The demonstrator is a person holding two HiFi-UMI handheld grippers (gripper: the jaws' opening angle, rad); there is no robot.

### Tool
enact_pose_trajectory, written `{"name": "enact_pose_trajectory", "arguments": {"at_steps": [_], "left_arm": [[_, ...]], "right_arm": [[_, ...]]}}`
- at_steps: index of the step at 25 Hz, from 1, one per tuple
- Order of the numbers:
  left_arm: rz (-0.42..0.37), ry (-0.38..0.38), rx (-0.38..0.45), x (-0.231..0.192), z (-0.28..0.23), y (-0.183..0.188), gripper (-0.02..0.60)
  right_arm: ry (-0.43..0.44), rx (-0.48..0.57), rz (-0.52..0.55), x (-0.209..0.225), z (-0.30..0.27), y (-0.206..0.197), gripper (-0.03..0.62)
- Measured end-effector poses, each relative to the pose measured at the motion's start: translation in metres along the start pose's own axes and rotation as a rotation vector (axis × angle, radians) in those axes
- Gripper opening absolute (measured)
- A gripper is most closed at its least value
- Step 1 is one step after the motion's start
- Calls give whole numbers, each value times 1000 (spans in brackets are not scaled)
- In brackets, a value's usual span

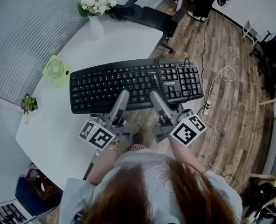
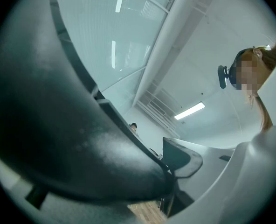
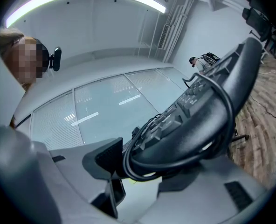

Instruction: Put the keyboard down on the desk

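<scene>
Two-gripper hold on the keyboard (image 1: 133, 83), head view. I have the left gripper (image 1: 121, 98) and the right gripper (image 1: 153, 98) both pinching its near long edge. In each gripper view the pads are clamped on the black casing, not spread.

The keyboard hangs level above the near rim of the white desk (image 1: 44, 129). Its left part is over the desktop and its number-pad end is out over the wooden floor.

Hazards, as I judge them:
- (a) All support is at one edge, so the far edge is cantilevered. A loose pinch lets the casing pivot or slide out of the pads.
- (b) If I lower it here, the right end lands on nothing and the keyboard tips off the rim.
- (c) The cable (image 1: 156, 76) is looped round the casing and runs through the right grip. It can snag on release or end up trapped underneath, leaving the keyboard rocking.
- (d) The green fan (image 1: 57, 70) stands just beside the left end, and a sideways shift knocks it.
</scene>
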State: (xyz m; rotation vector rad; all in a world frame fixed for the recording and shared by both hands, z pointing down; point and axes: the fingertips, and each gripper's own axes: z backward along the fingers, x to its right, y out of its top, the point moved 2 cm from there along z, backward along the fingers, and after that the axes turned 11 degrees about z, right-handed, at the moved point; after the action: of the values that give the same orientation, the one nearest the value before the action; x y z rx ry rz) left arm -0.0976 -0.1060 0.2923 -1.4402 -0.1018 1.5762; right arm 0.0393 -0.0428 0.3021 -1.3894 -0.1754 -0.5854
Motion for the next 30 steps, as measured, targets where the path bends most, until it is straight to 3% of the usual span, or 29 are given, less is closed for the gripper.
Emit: {"name": "enact_pose_trajectory", "arguments": {"at_steps": [11, 20, 24, 30], "left_arm": [[25, -21, -20, -51, -57, 27, 265], [13, -13, -14, -65, -68, 36, 265], [67, 25, -25, -84, -94, 36, 265], [50, 27, 13, -91, -103, 42, 265]], "right_arm": [[-29, 9, 14, 39, -65, 3, 239], [-13, 14, 7, 47, -86, 0, 239], [-42, -39, -6, 71, -106, 6, 239], [0, -39, 8, 80, -122, 9, 239]]}}
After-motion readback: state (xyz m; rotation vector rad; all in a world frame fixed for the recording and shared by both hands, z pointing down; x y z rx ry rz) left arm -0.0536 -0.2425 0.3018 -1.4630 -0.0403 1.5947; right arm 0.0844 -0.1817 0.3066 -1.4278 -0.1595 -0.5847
